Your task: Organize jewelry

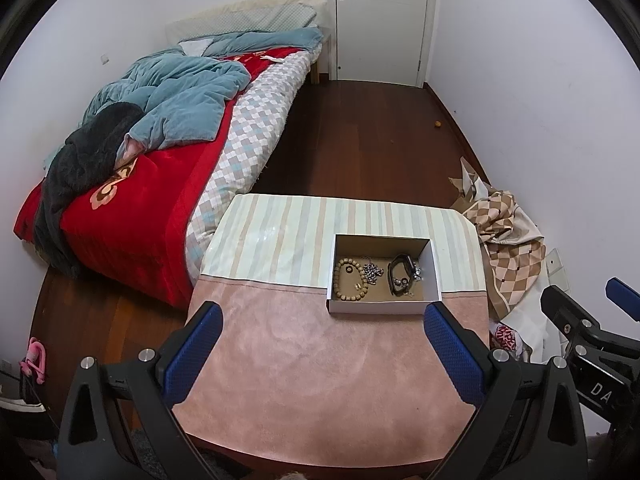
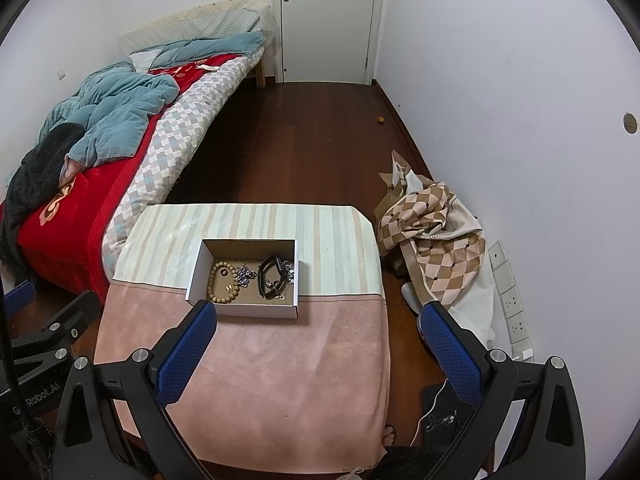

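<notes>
Above pink cloth (image 1: 320, 360), left gripper (image 1: 322, 354) and right gripper (image 2: 318, 350) level, spread wide

the right claw (image 2: 320, 344) hangs wide apart above the pink cloth (image 2: 260, 380) on the table (image 2: 160, 236). beyond it a white box (image 2: 244, 310) holds a bead bracelet (image 2: 218, 284), silver chain (image 2: 244, 274) and black strap (image 2: 270, 276).

Bedroom surroundings, non-task items only.
Desk (image 1: 320, 360) under the tongs carries a pink cloth (image 2: 260, 380) near and a striped cloth (image 1: 280, 232) farther out. Ahead-left: bed (image 1: 152, 232) with red blanket (image 2: 72, 216) and rumpled teal quilt (image 1: 180, 92). Far ahead: closed white door (image 2: 328, 20). Right: checkered fabric (image 2: 432, 232) heaped on dark wood floor (image 1: 360, 140).
</notes>
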### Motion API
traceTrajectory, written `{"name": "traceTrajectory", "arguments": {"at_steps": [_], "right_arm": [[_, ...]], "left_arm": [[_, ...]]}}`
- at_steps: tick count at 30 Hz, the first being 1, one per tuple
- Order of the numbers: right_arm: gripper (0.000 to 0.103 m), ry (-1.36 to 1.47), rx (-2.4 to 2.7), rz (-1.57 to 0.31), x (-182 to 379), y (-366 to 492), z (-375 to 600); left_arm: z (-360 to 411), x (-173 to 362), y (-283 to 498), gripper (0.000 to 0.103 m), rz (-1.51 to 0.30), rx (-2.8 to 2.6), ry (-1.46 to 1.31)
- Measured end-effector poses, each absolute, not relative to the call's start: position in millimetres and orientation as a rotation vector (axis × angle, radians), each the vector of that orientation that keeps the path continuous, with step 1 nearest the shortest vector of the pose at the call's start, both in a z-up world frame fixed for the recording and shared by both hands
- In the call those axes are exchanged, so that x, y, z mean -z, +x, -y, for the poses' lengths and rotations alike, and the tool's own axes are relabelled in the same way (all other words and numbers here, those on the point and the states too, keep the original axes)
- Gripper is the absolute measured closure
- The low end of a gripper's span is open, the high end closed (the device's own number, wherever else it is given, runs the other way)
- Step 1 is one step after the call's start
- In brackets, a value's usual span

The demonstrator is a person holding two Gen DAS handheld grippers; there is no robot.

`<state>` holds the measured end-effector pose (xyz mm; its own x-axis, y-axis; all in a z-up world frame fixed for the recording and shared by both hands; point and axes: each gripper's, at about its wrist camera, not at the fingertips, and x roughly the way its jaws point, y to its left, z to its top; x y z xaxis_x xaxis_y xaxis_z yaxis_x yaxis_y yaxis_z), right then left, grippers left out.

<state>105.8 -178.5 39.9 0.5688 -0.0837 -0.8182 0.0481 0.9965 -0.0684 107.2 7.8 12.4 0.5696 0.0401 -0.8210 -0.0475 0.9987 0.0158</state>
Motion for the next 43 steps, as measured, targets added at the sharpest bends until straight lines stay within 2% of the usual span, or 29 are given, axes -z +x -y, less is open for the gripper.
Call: {"name": "traceTrajectory", "arguments": {"at_steps": [43], "right_arm": [[0.0,-0.036,0.084,-0.966,-48.1,104.1,181.2]], "left_arm": [[-10.9,-14.1,100.7,0.0,-0.954,-0.047,-0.022]]}}
